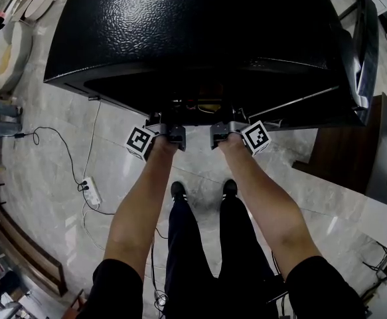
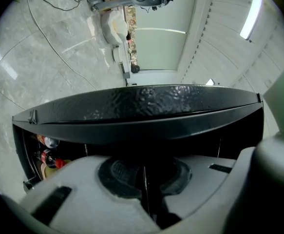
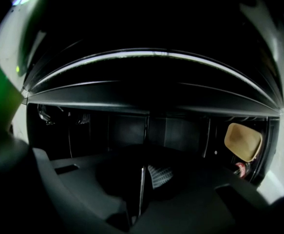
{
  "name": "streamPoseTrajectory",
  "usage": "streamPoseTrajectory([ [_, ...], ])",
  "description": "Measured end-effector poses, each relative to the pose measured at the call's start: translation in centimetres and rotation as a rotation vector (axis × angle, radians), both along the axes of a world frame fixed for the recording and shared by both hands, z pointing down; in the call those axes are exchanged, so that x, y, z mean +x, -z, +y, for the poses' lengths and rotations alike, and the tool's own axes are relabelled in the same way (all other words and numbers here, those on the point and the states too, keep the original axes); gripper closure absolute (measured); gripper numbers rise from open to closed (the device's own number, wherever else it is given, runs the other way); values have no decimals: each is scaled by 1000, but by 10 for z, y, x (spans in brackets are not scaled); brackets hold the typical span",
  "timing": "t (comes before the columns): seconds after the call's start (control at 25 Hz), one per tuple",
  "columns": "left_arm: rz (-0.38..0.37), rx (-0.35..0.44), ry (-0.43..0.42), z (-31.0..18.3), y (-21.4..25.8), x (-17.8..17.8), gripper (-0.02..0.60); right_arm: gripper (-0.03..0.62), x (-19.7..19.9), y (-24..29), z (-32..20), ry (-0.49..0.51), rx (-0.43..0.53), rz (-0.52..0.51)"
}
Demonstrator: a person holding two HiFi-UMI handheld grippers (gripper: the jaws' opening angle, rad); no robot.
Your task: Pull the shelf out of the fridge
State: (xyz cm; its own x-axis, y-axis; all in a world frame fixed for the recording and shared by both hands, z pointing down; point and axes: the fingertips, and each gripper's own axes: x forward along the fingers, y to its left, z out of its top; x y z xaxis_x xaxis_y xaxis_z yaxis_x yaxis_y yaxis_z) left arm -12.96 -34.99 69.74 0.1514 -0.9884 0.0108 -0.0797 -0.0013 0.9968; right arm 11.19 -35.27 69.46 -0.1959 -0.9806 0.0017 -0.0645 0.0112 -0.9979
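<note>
The left claw (image 1: pixel 170 133) and right claw (image 1: pixel 223 131) each pinch, nearly closed, the front edge of the thin flat shelf (image 2: pixel 144 189) (long axis nine to three) inside the black pebbled-metal fridge (image 1: pixel 200 38) at twelve o'clock, so the pull likely runs toward six.

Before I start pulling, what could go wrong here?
1. Both the left gripper and right gripper pinch only the thin front edge of the shelf; an uneven pull could twist or jam it, or the grip could slip.
2. A red-capped bottle and a tan container sit inside the fridge; whether they rest on this shelf is unclear, so a jerk might topple them.
</note>
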Motion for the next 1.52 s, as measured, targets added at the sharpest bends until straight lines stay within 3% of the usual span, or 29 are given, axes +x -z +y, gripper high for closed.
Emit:
streamPoseTrajectory([
  [0.4,33,18,-20,12,2,3,541,554,0,1,11,11,12,0],
  [0.52,7,51,-38,19,8,3,541,554,0,1,17,20,13,2],
  [0.92,-7,24,-38,50,4,1,541,554,-1,1,51,47,19,4],
  [1.52,10,47,-24,92,14,5,543,554,2,5,90,87,29,15],
])
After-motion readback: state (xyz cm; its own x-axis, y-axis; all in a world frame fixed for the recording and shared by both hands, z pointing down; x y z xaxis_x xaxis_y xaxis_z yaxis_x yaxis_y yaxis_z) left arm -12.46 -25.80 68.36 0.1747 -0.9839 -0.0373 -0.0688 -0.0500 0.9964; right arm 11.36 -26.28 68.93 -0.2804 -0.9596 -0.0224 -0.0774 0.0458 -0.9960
